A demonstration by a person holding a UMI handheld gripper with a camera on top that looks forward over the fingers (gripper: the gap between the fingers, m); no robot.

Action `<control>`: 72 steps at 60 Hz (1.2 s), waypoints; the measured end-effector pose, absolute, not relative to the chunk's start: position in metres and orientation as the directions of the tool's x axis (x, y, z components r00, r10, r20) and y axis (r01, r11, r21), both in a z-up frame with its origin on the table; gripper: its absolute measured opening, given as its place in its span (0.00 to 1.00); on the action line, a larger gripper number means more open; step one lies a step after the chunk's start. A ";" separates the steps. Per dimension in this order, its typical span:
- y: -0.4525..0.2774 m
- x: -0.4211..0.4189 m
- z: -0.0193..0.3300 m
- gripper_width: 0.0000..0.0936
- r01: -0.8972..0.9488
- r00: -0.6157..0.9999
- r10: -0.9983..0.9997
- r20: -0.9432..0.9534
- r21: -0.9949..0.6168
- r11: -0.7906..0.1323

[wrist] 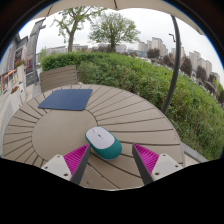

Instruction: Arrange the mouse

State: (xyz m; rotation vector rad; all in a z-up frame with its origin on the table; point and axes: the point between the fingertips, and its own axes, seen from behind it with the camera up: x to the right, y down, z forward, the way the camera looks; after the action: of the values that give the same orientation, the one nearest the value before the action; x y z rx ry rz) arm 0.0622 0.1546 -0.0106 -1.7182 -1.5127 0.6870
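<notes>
At lower centre the gripper (109,160) gapes wide and empty, mouse (103,142) between its fingers untouched; its rounded shell could squirt forward, missing the mousepad (66,99) at upper left.

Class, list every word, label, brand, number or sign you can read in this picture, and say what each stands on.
None: no readable text anywhere.
The mouse, between the open gripper fingers: no legible logo.
The blue mouse pad: plain.
The wooden table: unmarked.
The distant buildings: too small to show signs.
</notes>
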 end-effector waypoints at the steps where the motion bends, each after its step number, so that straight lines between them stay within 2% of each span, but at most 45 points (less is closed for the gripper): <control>1: 0.155 0.058 -0.011 0.92 0.592 0.159 0.985 0.072 -0.805 -0.036; 29: 0.173 0.018 -0.017 0.87 0.614 0.171 0.985 0.037 -0.786 -0.077; 31: 0.173 0.018 -0.017 0.83 0.615 0.172 0.984 0.039 -0.785 -0.076; 32: 0.170 0.018 -0.017 0.78 0.617 0.167 0.985 0.038 -0.783 -0.074; 33: 0.167 0.017 -0.017 0.66 0.620 0.155 0.987 0.038 -0.782 -0.067; 34: 0.165 0.016 -0.016 0.48 0.622 0.140 0.989 0.041 -0.781 -0.056; 38: 0.167 0.018 -0.016 0.45 0.641 0.140 0.989 0.056 -0.766 -0.048; 44: 0.162 0.012 0.002 0.44 0.648 0.160 0.986 0.036 -0.758 -0.077; 53: 0.125 -0.048 0.073 0.44 0.582 0.115 0.993 0.001 -0.810 -0.066; 60: 0.070 -0.122 0.113 0.44 0.526 0.066 0.995 -0.076 -0.844 -0.100; 66: 0.026 -0.185 0.118 0.44 0.499 0.045 0.992 -0.114 -0.858 -0.121; 72: -0.005 -0.227 0.088 0.44 0.522 0.050 0.991 -0.124 -0.842 -0.132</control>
State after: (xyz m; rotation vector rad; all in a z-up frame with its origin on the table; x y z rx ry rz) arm -0.2273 -0.0048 0.0881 -1.7220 -1.5270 0.9843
